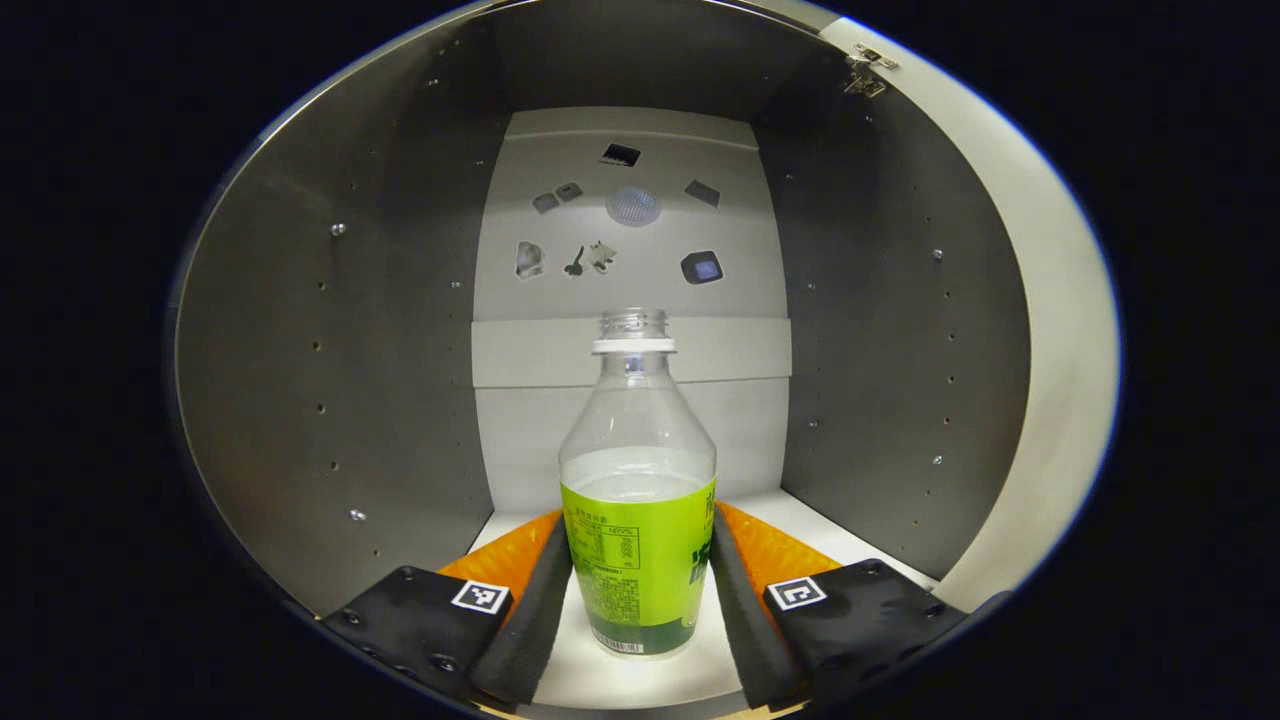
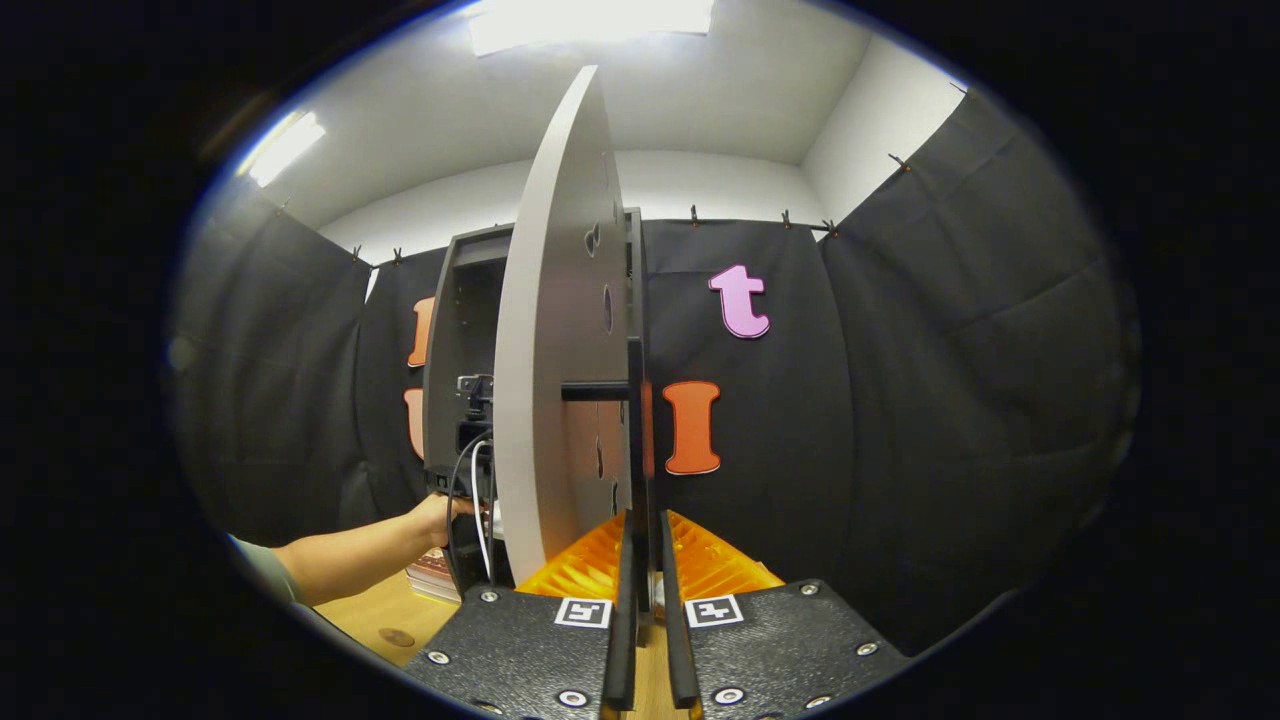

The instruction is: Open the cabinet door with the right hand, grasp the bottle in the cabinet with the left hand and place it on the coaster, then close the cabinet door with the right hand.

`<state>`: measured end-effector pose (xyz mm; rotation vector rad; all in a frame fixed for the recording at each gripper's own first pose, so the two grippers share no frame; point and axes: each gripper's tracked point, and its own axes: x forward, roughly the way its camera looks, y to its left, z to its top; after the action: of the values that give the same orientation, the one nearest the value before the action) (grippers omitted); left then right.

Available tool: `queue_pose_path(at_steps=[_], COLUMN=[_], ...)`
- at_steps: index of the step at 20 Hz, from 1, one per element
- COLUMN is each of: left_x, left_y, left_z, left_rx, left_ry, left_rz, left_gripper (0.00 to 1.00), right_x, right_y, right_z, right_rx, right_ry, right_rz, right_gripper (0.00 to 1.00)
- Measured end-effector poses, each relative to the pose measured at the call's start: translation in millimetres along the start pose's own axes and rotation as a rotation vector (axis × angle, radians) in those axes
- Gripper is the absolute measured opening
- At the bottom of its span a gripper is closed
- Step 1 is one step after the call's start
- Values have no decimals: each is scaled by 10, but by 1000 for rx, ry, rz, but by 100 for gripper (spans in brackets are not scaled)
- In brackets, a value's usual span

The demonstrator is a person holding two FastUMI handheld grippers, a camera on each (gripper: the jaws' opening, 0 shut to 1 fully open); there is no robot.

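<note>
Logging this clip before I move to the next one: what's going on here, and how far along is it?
The cabinet door is swung wide open, and the right gripper has its jaws closed on the door's edge, holding it. The left gripper is reaching inside the cabinet, its jaws on either side of the green-labelled, capless bottle, which stands upright on the cabinet floor. Whether they press on it yet is unclear. A person's forearm shows reaching toward the cabinet in the right gripper view.
</note>
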<state>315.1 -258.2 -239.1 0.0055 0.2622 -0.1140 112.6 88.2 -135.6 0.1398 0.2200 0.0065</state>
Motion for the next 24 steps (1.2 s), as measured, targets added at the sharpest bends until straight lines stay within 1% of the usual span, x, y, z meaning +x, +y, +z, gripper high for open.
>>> queue_pose_path(at_steps=[2, 4, 7, 9, 10, 11, 12, 13, 18, 19, 20, 24], left_x=[-157, -355, -685, -903, -1006, -1106, -1210, -1296, -1730, -1819, -1884, -2173], left_y=[32, 38, 135, 197, 238, 257, 276, 297, 440, 478, 535, 793], left_z=[95, 139, 206, 237, 245, 254, 268, 275, 319, 293, 277, 193], left_rx=[-4, -8, -6, -3, 0, 4, 10, 14, 19, 14, 9, 0], left_ry=[-14, -11, -16, -18, -18, -18, -21, -23, -51, -49, -48, -42], left_rz=[-7, -33, -51, -62, -63, -69, -73, -75, -85, -86, -86, -68], left_gripper=[80, 79, 79, 79, 80, 78, 80, 77, 80, 80, 79, 79], right_x=[2, 11, -2, -10, -7, -16, -6, -12, -50, -47, -42, -36], right_y=[3, 8, -13, -36, -48, -48, -57, -61, -90, -88, -87, -102], right_z=[4, 8, 10, 2, -1, -1, 3, 6, -9, -10, -7, -13], right_rx=[-3, -3, -3, 1, 6, 11, 14, 17, 26, 25, 25, 17], right_ry=[-2, -5, -7, -9, -9, -11, -13, -15, -15, -15, -15, -11], right_rz=[-2, -4, -19, -28, -31, -33, -34, -36, -48, -50, -50, -47], right_gripper=[13, 12, 12, 15, 19, 16, 23, 24, 34, 39, 34, 35])
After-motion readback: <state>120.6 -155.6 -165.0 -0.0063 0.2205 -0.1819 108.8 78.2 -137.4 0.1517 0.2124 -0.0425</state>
